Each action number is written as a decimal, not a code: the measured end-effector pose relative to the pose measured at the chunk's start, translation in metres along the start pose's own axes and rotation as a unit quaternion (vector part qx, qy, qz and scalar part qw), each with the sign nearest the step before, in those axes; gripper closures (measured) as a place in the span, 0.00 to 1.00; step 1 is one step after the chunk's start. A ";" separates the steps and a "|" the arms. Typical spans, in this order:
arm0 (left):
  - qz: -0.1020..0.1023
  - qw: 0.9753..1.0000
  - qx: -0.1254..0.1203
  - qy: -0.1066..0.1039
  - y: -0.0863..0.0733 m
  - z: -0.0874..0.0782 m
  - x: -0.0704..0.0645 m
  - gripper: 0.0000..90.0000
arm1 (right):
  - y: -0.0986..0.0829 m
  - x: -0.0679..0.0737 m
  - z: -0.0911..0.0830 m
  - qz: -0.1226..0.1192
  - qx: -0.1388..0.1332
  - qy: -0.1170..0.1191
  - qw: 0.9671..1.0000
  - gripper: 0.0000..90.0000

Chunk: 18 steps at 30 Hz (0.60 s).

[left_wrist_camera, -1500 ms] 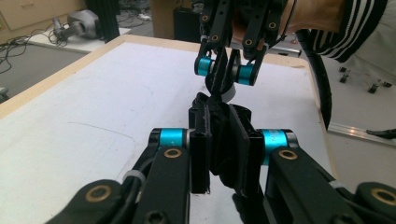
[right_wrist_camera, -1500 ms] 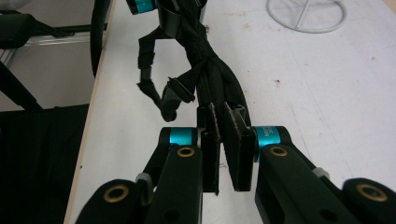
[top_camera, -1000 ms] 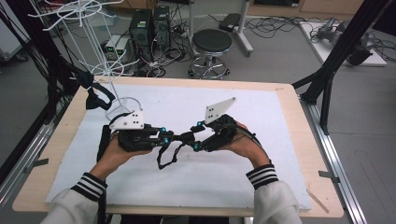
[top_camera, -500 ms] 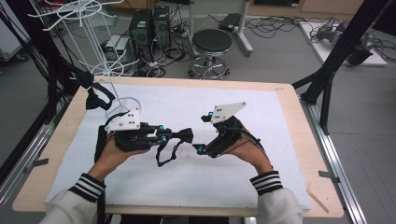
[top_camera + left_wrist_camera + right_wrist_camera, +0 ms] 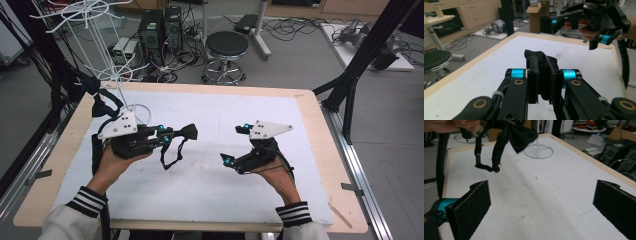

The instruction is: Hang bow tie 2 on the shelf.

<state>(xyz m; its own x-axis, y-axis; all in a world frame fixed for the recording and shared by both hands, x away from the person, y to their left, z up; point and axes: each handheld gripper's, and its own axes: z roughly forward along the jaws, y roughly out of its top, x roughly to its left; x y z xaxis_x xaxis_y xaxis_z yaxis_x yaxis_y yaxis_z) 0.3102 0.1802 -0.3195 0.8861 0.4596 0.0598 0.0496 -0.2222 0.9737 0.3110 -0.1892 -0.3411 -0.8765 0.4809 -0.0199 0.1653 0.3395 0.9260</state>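
A small black fabric piece with a thin black strap (image 5: 182, 137) sits a little left of the centre of the high view, above the white cloth-covered table top (image 5: 210, 185). The left gripper (image 5: 187, 133) has its two black jaws pressed together on the fabric; in the left gripper view the crumpled cloth (image 5: 543, 72) is squeezed between the pads in the middle of the frame. The strap loop (image 5: 170, 155) hangs down from the fabric, and its lowest part seems to reach the table. In the right gripper view the same piece (image 5: 520, 135) is at the upper left, with the strap (image 5: 486, 157) going down to the white surface.

The right gripper (image 5: 231, 145) is right of centre in the high view, well apart from the fabric, with jaws wide apart and nothing between them. A white wire stand (image 5: 107, 65) rises at the upper left; its ring base (image 5: 538, 151) rests on the table. A black round stool (image 5: 226, 47) stands on the floor behind the table.
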 end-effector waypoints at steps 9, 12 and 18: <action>-0.002 0.999 -0.015 0.037 0.010 -0.014 0.005 0.90 | -0.025 0.002 -0.019 0.019 -0.044 -0.049 0.998 0.01; -0.001 0.999 -0.017 0.050 0.012 -0.019 0.007 0.90 | -0.034 0.003 -0.024 0.028 -0.051 -0.063 0.996 0.01; 0.001 0.997 -0.022 0.076 0.018 -0.030 0.011 0.90 | -0.053 0.005 -0.036 0.033 -0.079 -0.087 0.992 0.01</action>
<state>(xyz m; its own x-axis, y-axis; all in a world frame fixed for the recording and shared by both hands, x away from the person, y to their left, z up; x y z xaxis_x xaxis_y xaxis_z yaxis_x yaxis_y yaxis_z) 0.3072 0.2074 -0.2945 0.8064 0.5843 0.0911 0.0245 -0.1869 0.9821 0.2813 -0.2337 -0.3765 -0.7722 0.6353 -0.0089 0.1348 0.1776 0.9748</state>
